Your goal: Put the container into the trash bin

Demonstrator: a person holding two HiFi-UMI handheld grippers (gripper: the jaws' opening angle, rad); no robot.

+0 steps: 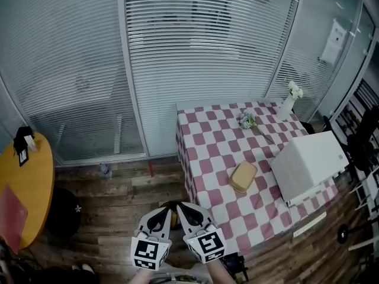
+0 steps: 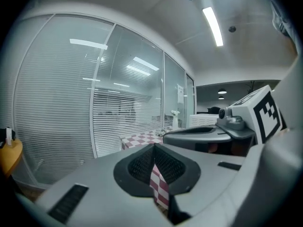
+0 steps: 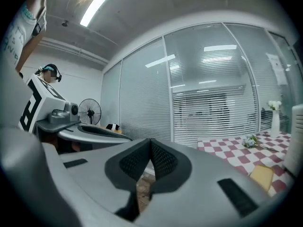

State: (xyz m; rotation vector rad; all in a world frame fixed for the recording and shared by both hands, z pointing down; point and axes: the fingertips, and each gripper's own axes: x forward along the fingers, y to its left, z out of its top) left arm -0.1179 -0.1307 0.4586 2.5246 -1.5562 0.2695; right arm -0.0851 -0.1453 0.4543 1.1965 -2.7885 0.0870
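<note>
The container [image 1: 243, 176], a flat tan box with rounded corners, lies on the red-and-white checked table [image 1: 204, 141], near its front left part. In the right gripper view the container [image 3: 262, 176] shows at the lower right. My left gripper [image 1: 160, 213] and right gripper [image 1: 185, 209] hang side by side over the wooden floor, short of the table's near corner. Both point towards the table. The left gripper [image 2: 154, 148] is shut with nothing in it. So is the right gripper [image 3: 150, 141]. A dark round object [image 1: 172, 213] is partly hidden beneath them.
A large white box [image 1: 308, 164] sits on the table's right side, with a flower sprig [image 1: 247, 120] and a white vase [image 1: 288, 105] at the back. A yellow round table [image 1: 26, 188] and a black round object [image 1: 64, 213] stand to the left. Glass walls with blinds [image 1: 201, 52] close the far side.
</note>
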